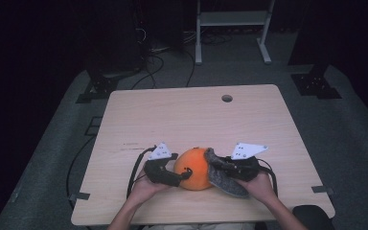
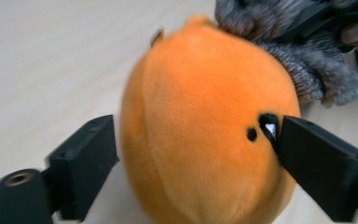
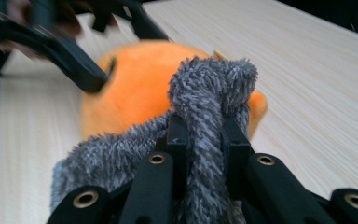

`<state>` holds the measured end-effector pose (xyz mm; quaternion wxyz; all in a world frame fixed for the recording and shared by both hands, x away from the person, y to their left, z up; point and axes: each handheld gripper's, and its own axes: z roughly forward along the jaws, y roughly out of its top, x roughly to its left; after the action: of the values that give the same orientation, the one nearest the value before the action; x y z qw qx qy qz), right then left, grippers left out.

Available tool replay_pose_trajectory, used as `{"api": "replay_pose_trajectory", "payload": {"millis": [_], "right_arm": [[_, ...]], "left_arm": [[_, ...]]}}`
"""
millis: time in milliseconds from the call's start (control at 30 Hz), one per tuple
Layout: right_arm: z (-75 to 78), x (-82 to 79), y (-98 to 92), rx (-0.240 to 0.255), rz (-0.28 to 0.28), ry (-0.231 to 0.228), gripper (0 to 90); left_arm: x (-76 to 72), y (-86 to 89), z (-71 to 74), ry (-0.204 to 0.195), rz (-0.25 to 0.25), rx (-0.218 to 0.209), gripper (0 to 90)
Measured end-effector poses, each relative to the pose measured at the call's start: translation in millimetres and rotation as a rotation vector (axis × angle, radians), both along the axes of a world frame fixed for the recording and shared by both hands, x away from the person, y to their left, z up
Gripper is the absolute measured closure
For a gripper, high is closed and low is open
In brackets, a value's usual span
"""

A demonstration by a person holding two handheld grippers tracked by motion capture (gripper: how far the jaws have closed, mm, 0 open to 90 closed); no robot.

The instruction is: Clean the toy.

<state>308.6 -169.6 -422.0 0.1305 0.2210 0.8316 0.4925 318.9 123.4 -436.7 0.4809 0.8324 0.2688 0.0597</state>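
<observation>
Two hand-held grippers at work on an orange plush toy (image 1: 195, 168) near the front edge of a light wooden table (image 1: 187, 112).

Left gripper (image 1: 186, 173): its jaws stand wide apart on either side of the toy. In the left gripper view the orange body (image 2: 200, 126) sits directly between them; one jaw is at the toy's small black eye markings, the other stands just off the opposite flank with a sliver of gap visible (contact on the eye side cannot be told for certain). The jaws do not squeeze the plush.

Right gripper (image 1: 219, 167): its jaws are closed tight on a fold of grey fuzzy cloth (image 1: 223, 179). In the right gripper view the cloth (image 3: 205, 140) rises as a pinched ridge between the two jaws and spills out below and to one side of them. Just beyond the jaw tips lies the toy (image 3: 135, 93), touching the cloth, with the other gripper's black jaw (image 3: 81, 70) pressed against its far side.

Both hands enter from the near table edge, the toy lying between the two grippers.
</observation>
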Motion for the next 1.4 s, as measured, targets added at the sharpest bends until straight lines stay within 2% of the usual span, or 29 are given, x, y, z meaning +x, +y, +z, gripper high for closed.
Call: {"api": "replay_pose_trajectory", "payload": {"millis": [33, 67, 100, 133, 200, 300, 333, 433, 467, 500, 533, 567, 600, 633, 667, 700, 733, 767, 800, 833, 933, 1033, 1067, 1133, 1233, 1267, 1300, 1333, 1400], "right_arm": [[0.0, 0.0, 0.0, 0.0, 0.0, 0.0, 77.1], [3.3, -3.0, 5.3, 0.019, 0.026, -0.013, 77.0], [5.0, -4.5, 7.8, 0.029, 0.041, -0.021, 77.0], [6.2, -5.2, 9.8, 0.037, 0.049, -0.026, 77.0], [5.8, -3.4, 9.5, 0.03, 0.033, -0.029, 77.1], [3.6, 3.0, 2.1, 0.044, 0.007, 0.005, 77.2], [1.9, 8.5, -6.1, 0.03, -0.054, 0.006, 77.2], [-1.3, 13.0, -12.8, 0.035, -0.078, 0.031, 77.2], [-1.6, 11.1, -12.5, 0.027, -0.069, 0.03, 77.2], [-1.6, 11.1, -12.5, 0.027, -0.069, 0.03, 77.2], [-0.5, 7.3, -9.2, 0.023, -0.043, 0.012, 77.1], [-0.5, 7.3, -9.2, 0.023, -0.043, 0.012, 77.1], [0.0, 4.3, -5.7, 0.021, -0.017, 0.0, 77.1], [0.0, 4.3, -5.7, 0.021, -0.017, 0.0, 77.1], [0.9, 2.1, -2.9, 0.014, -0.007, -0.011, 77.1], [1.6, 1.8, -1.9, 0.017, -0.004, -0.012, 77.1], [2.6, 1.3, -0.9, 0.022, -0.001, -0.012, 77.1], [2.6, 1.3, -0.9, 0.022, -0.001, -0.012, 77.1], [6.1, 0.5, 1.8, 0.045, 0.011, -0.022, 77.1], [6.1, 0.5, 1.8, 0.045, 0.011, -0.022, 77.1], [11.8, 1.3, 5.5, 0.079, 0.008, -0.043, 77.1], [8.4, 5.7, 0.5, 0.086, -0.013, -0.017, 77.1], [5.0, 9.1, -6.0, 0.083, -0.037, -0.001, 77.1], [3.9, 9.9, -8.4, 0.071, -0.048, -0.002, 77.0], [1.6, 7.0, -7.7, 0.038, -0.048, -0.016, 77.0], [1.3, 2.3, -2.9, 0.043, -0.016, -0.016, 77.1], [1.3, 2.3, -2.9, 0.043, -0.016, -0.016, 77.1], [3.2, -4.4, 4.6, 0.043, 0.024, -0.031, 77.0], [5.3, -7.9, 9.3, 0.029, 0.033, -0.053, 77.0]], "left_arm": [[0.0, 0.0, 0.0, 0.0, 0.0, 0.0, 22.7], [-6.6, -4.1, 0.8, -0.081, -0.009, 0.04, 27.8], [-9.5, -6.4, 2.5, -0.112, -0.018, 0.062, 30.8], [-9.5, -6.4, 2.5, -0.112, -0.018, 0.062, 32.6], [-16.1, -10.1, 5.4, -0.177, -0.035, 0.103, 34.9], [-17.2, -10.5, 5.9, -0.185, -0.044, 0.109, 35.4], [-18.8, -11.9, 5.7, -0.199, -0.056, 0.107, 35.4], [-19.9, -13.3, 6.8, -0.198, -0.067, 0.102, 33.9], [-16.6, -12.1, 8.6, -0.156, -0.062, 0.079, 25.6], [-16.6, -12.1, 8.6, -0.156, -0.062, 0.079, 19.3], [-12.8, -10.2, 8.7, -0.115, -0.046, 0.058, 15.3], [-8.4, -7.6, 7.9, -0.068, -0.034, 0.035, 15.3], [-0.5, -4.1, 3.3, 0.027, -0.011, -0.006, 10.2], [-0.5, -4.1, 3.3, 0.027, -0.011, -0.006, 10.0], [3.7, -4.1, -2.5, 0.106, 0.003, -0.044, 10.7], [2.4, -4.9, -2.4, 0.081, 0.012, -0.042, 16.5], [-0.3, -7.1, -0.3, 0.031, 0.021, -0.024, 25.1], [-0.3, -7.1, -0.3, 0.031, 0.021, -0.024, 29.7], [-7.8, -14.8, 5.6, -0.094, 0.034, 0.013, 32.8], [-7.8, -14.8, 5.6, -0.094, 0.034, 0.013, 34.3], [-22.3, -32.0, 10.3, -0.29, 0.049, 0.117, 34.7], [-23.5, -31.1, 8.5, -0.291, 0.029, 0.131, 33.5], [-22.8, -27.4, 8.2, -0.261, -0.002, 0.115, 29.3], [-22.6, -25.8, 8.6, -0.248, -0.01, 0.098, 25.8], [-15.2, -19.0, 10.3, -0.14, 0.008, 0.002, 14.9], [-6.5, -14.0, 10.1, -0.029, 0.04, -0.063, 12.2], [-6.5, -14.0, 10.1, -0.029, 0.04, -0.063, 13.7], [-5.1, -13.2, 7.8, -0.045, 0.056, -0.019, 19.8], [-8.1, -12.1, 6.2, -0.082, 0.044, -0.002, 28.5]]}}
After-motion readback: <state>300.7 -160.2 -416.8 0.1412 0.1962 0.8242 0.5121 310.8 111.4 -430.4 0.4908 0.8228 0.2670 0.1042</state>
